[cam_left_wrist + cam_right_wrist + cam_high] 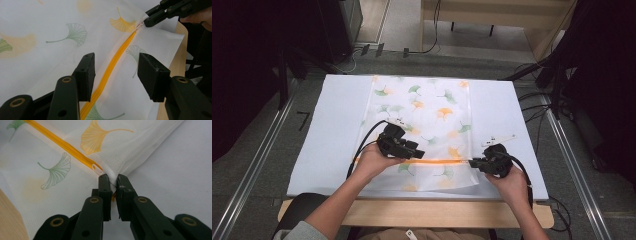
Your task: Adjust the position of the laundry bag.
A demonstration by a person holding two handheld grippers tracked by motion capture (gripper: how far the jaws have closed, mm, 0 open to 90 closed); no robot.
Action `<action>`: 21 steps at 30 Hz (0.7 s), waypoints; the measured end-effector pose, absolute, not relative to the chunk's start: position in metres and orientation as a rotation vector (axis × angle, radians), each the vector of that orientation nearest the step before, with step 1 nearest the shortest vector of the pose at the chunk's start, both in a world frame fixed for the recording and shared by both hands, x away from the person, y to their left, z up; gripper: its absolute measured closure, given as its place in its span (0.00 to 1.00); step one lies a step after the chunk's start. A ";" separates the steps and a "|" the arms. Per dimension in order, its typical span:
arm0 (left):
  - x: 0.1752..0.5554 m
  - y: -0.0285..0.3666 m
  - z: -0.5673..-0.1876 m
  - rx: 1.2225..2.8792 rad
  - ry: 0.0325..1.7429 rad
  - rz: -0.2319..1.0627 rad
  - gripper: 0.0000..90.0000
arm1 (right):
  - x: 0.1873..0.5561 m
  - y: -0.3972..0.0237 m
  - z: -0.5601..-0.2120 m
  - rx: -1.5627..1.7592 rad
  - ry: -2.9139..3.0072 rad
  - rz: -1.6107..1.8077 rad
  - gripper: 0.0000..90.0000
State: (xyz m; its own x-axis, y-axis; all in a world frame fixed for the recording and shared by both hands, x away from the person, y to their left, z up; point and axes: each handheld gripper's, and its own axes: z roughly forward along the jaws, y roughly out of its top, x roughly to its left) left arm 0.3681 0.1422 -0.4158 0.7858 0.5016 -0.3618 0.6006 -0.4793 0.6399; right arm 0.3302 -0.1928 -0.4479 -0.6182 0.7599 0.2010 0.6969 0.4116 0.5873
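A thin white mesh bag printed with green and orange ginkgo leaves (424, 117) lay flat on a white foam sheet (332, 130) that covered the wooden bench (422, 212). The bag was in the middle of the sheet, and its orange zipper (432, 161) ran across it near the edge at 6 o'clock.

In the high view, the left tongs (412, 148) were over the bag at about 7 o'clock from its middle, and the left hand (374, 161) held them from behind. In the left gripper view, their 2 black jaws stood wide apart, 1 on each side of the zipper (110, 72), and nothing was between them. I could not tell if they touched the fabric.

The right tongs (473, 162) were at the right end of the zipper, at about 4 o'clock from the middle of the bag, held by the right hand (512, 182). In the right gripper view, the jaws were closed narrow on the corner of the bag (110, 152), just beside the white zipper pull (97, 169), and the fabric rose a little toward the jaws.
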 end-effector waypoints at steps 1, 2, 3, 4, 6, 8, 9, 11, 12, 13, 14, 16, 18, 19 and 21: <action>0.367 0.141 -0.416 2.170 0.807 -0.162 0.55 | 0.330 -0.194 -0.446 1.317 2.555 1.004 0.94; 0.366 0.139 -0.416 2.166 0.793 -0.165 0.56 | 0.329 -0.194 -0.444 1.320 2.552 1.014 0.94; 0.365 0.137 -0.416 2.169 0.772 -0.168 0.60 | 0.328 -0.195 -0.442 1.305 2.550 1.025 0.94; 0.364 0.134 -0.416 2.179 0.760 -0.157 0.61 | 0.328 -0.195 -0.440 1.302 2.550 1.033 0.94; 0.360 0.129 -0.418 2.209 0.720 -0.153 0.64 | 0.327 -0.195 -0.437 1.287 2.545 1.039 0.94; 0.357 0.125 -0.419 2.227 0.703 -0.144 0.66 | 0.327 -0.194 -0.436 1.282 2.549 1.050 0.94; 0.357 0.123 -0.420 2.229 0.695 -0.151 0.67 | 0.327 -0.194 -0.435 1.285 2.547 1.052 0.94; 0.356 0.120 -0.419 2.228 0.690 -0.148 0.67 | 0.327 -0.194 -0.434 1.279 2.548 1.064 0.94; 0.355 0.118 -0.420 2.207 0.684 -0.156 0.67 | 0.327 -0.194 -0.434 1.281 2.548 1.068 0.94; 0.354 0.117 -0.420 2.198 0.683 -0.160 0.67 | 0.327 -0.194 -0.434 1.277 2.548 1.070 0.94; 0.354 0.115 -0.420 2.190 0.684 -0.171 0.66 | 0.327 -0.194 -0.433 1.279 2.547 1.072 0.94; 0.353 0.110 -0.423 2.196 0.676 -0.200 0.65 | 0.327 -0.193 -0.432 1.268 2.550 1.079 0.94; 0.352 0.104 -0.428 2.213 0.668 -0.208 0.64 | 0.326 -0.192 -0.431 1.259 2.551 1.075 0.94; 0.351 0.100 -0.430 2.225 0.662 -0.208 0.64 | 0.326 -0.192 -0.431 1.260 2.554 1.078 0.94; 0.350 0.094 -0.433 2.230 0.649 -0.202 0.64 | 0.325 -0.191 -0.431 1.253 2.560 1.078 0.94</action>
State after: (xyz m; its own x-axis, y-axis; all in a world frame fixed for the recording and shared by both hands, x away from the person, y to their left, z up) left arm 0.3500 0.0940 -0.4326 0.8565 0.3869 -0.3416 0.5125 -0.5585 0.6523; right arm 0.3255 -0.1914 -0.4308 -0.6581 0.7226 0.2116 0.6563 0.4128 0.6316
